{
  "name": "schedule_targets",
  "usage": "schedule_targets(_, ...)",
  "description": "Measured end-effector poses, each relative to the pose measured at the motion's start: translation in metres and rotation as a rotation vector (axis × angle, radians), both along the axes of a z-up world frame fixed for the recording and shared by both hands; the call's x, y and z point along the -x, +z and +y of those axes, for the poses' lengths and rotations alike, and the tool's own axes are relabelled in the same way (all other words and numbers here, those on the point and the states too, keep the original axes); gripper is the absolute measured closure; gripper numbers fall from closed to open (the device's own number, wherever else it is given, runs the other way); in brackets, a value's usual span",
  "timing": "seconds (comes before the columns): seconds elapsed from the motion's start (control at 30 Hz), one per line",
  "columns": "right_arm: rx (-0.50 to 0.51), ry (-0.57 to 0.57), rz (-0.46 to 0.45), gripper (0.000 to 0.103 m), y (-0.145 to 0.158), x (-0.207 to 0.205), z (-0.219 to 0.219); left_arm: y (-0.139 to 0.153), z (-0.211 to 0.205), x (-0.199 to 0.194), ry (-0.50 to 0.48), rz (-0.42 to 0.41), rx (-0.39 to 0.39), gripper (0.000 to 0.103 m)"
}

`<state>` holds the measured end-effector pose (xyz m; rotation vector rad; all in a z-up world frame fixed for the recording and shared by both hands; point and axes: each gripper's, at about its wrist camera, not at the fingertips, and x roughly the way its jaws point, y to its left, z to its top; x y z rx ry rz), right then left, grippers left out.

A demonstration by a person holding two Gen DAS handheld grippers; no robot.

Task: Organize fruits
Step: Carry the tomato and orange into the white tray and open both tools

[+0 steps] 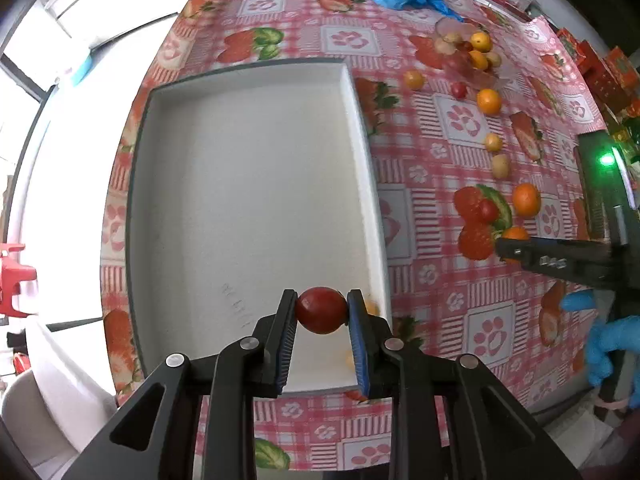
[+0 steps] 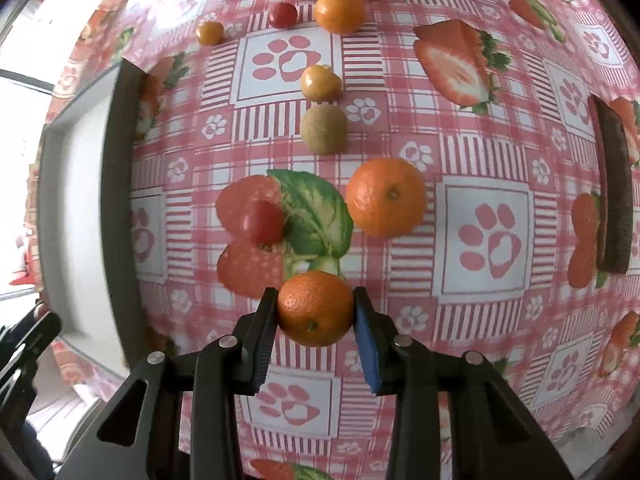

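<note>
**Gripping fruit in both claws over a strawberry-print cloth**

Holding a red cherry tomato (image 1: 321,310) pinched between the narrow jaws of the left gripper (image 1: 322,312), above the near right corner of an empty white tray (image 1: 248,184). Clamping a small orange (image 2: 315,307) in the right gripper (image 2: 316,312), pads pressed on both sides, just below a second tomato (image 2: 264,221) and a larger orange (image 2: 386,197) on the tablecloth (image 2: 488,152).
</note>
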<state>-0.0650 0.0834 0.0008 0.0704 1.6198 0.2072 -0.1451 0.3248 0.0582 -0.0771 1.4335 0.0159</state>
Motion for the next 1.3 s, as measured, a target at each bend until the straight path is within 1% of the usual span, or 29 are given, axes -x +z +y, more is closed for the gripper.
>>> schedule_targets(0.1,-0.018,-0.004,-0.001,0.063,0.008,0.009,0.002,-0.003,0.005,0.006,-0.001,0.004,-0.011,0.076)
schedule_targets(0.3,-0.031,0.008,0.002,0.063,0.019,0.019,0.021,-0.01,0.017,0.015,0.029,0.024,0.012,0.076)
schedule_targets(0.4,-0.035,0.033,0.001,0.063,0.022,0.024,0.039,-0.01,0.022,0.017,0.049,0.018,0.02,0.076)
schedule_targets(0.43,-0.036,0.039,0.0,0.063,0.025,0.035,0.04,-0.009,0.023,0.017,0.051,0.015,0.021,0.076)
schedule_targets(0.5,-0.037,0.063,-0.008,0.063,0.029,0.046,0.055,-0.008,0.026,0.018,0.055,0.008,0.022,0.076)
schedule_targets(0.63,-0.046,0.103,-0.025,0.063,0.04,0.049,0.085,-0.006,0.032,0.02,0.071,-0.002,0.029,0.076)
schedule_targets(0.7,-0.05,0.12,-0.032,0.063,0.046,0.054,0.084,-0.005,0.035,0.022,0.074,-0.006,0.027,0.076)
schedule_targets(0.73,-0.053,0.132,-0.037,0.063,0.049,0.054,0.093,-0.005,0.036,0.023,0.074,-0.008,0.025,0.076)
schedule_targets(0.8,-0.057,0.148,-0.041,0.063,0.051,0.05,0.095,-0.004,0.039,0.024,0.077,-0.012,0.024,0.076)
schedule_targets(0.87,-0.06,0.17,-0.045,0.063,0.052,0.047,0.108,-0.003,0.042,0.025,0.081,-0.014,0.025,0.076)
schedule_targets(0.9,-0.062,0.179,-0.046,0.063,0.049,0.053,0.105,-0.003,0.045,0.026,0.084,-0.015,0.026,0.076)
schedule_targets(0.93,-0.064,0.184,-0.046,0.063,0.049,0.047,0.101,-0.003,0.047,0.027,0.087,-0.016,0.027,0.076)
schedule_targets(1.03,-0.068,0.207,-0.047,0.063,0.048,0.043,0.117,-0.003,0.053,0.028,0.096,-0.018,0.026,0.076)
schedule_targets(1.1,-0.07,0.219,-0.047,0.063,0.048,0.042,0.122,-0.004,0.057,0.029,0.103,-0.018,0.026,0.076)
schedule_targets(1.13,-0.073,0.226,-0.046,0.063,0.045,0.036,0.112,-0.004,0.058,0.03,0.104,-0.017,0.025,0.076)
schedule_targets(1.17,-0.075,0.236,-0.045,0.063,0.046,0.035,0.119,-0.005,0.06,0.03,0.107,-0.016,0.023,0.076)
schedule_targets(1.2,-0.076,0.242,-0.045,0.063,0.046,0.036,0.113,-0.005,0.061,0.031,0.11,-0.015,0.022,0.076)
schedule_targets(1.3,-0.079,0.271,-0.043,0.063,0.047,0.036,0.127,-0.008,0.067,0.033,0.123,-0.01,0.025,0.076)
